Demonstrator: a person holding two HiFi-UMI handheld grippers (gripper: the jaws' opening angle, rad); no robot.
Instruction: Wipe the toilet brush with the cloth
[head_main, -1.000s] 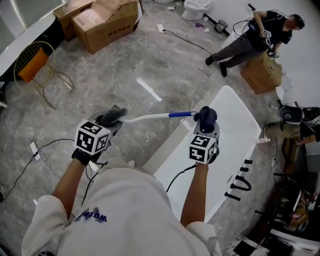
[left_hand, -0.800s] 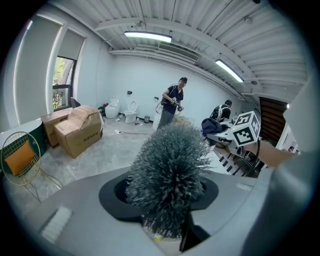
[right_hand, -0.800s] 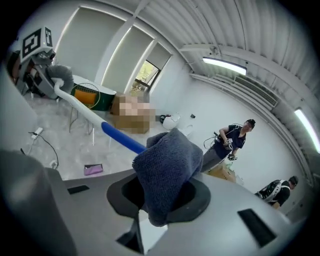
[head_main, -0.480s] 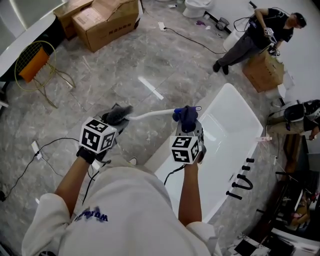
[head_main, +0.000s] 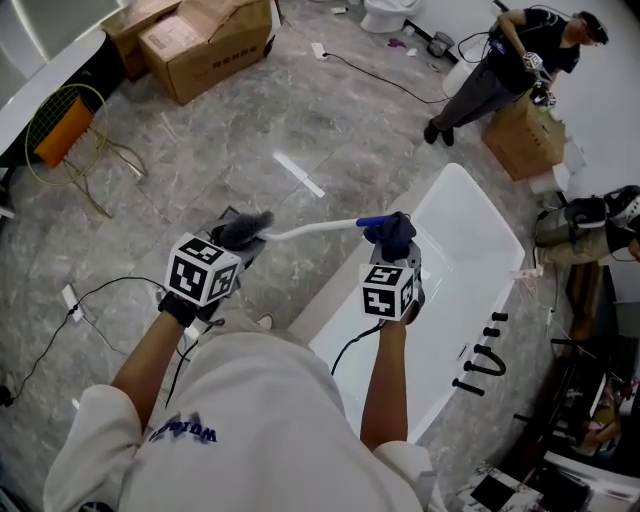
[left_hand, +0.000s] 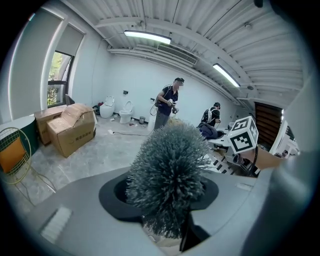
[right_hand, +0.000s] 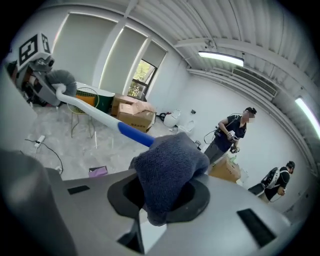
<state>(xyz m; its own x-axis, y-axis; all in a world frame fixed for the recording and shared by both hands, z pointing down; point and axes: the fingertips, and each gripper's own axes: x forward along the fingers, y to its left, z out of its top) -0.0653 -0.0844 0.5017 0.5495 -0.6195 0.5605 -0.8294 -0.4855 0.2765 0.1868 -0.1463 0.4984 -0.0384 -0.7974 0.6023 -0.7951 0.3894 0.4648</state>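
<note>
The toilet brush hangs level above the floor in the head view, its grey bristle head (head_main: 245, 229) at the left. A white handle (head_main: 310, 231) runs right to a blue end (head_main: 372, 221). My left gripper (head_main: 235, 246) is shut on the brush at its bristle head, which fills the left gripper view (left_hand: 167, 182). My right gripper (head_main: 393, 252) is shut on a dark blue cloth (head_main: 392, 234). That cloth (right_hand: 167, 172) is bunched against the blue end (right_hand: 134, 134) of the handle and hides its tip.
A white bathtub (head_main: 470, 250) lies under and right of my right hand, with black fittings (head_main: 480, 365) on its rim. Cardboard boxes (head_main: 210, 40), a wire chair (head_main: 60, 130), floor cables (head_main: 90, 300) and a standing person (head_main: 500, 70) surround the grey floor.
My right gripper slid the cloth left along the handle, then back right toward the blue end and slightly lower. The left gripper and brush head drifted a little to the right.
</note>
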